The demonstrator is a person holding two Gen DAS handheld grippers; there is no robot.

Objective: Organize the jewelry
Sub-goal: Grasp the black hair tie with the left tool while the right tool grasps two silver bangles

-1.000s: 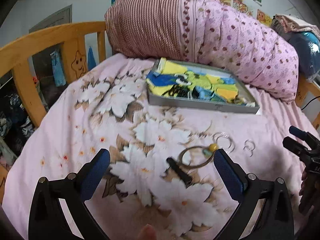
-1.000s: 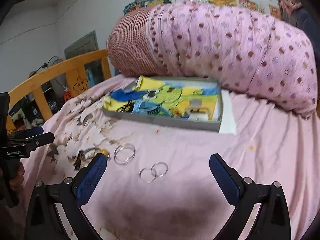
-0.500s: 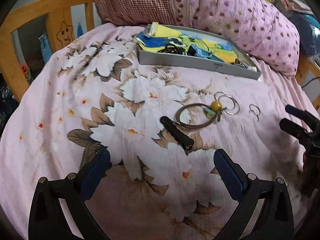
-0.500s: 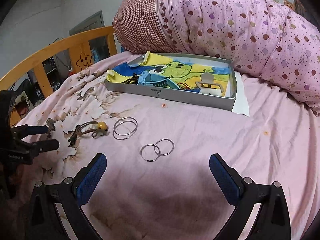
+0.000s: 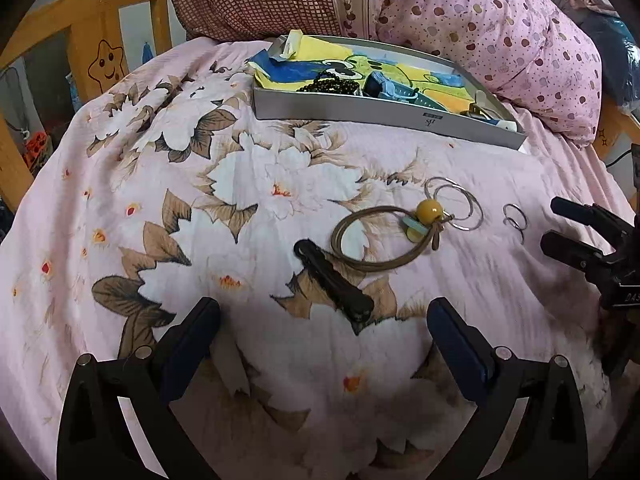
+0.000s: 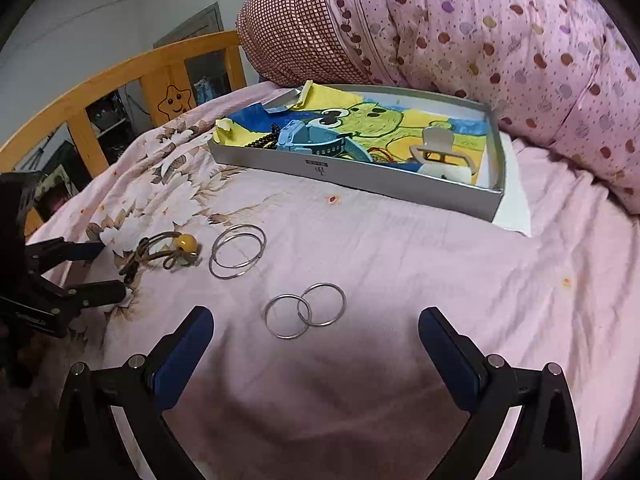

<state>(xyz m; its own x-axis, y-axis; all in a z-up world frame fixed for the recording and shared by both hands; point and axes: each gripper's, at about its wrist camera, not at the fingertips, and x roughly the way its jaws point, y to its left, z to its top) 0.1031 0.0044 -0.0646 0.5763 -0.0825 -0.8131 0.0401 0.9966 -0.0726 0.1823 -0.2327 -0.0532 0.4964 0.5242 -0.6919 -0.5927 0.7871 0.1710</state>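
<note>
On the pink bedspread lie a black hair clip [image 5: 334, 282], a brown cord bracelet with a yellow bead [image 5: 429, 211], two large silver rings [image 6: 238, 256] and two small silver rings [image 6: 305, 310]. A grey tray [image 6: 360, 178] with a cartoon lining holds a blue watch [image 6: 316, 146], dark beads and a white clip. My left gripper [image 5: 322, 328] is open, just short of the hair clip. My right gripper [image 6: 316, 334] is open, just short of the small rings.
A rolled pink dotted quilt [image 6: 500, 40] lies behind the tray. A wooden bed rail [image 5: 60, 32] runs along the left. Each gripper shows in the other's view: the right one [image 5: 576, 232] and the left one [image 6: 76, 272].
Both grippers have moved forward and down toward the bedspread. The hair clip and the small rings now lie closer to the open fingers. Nothing has been taken hold of.
</note>
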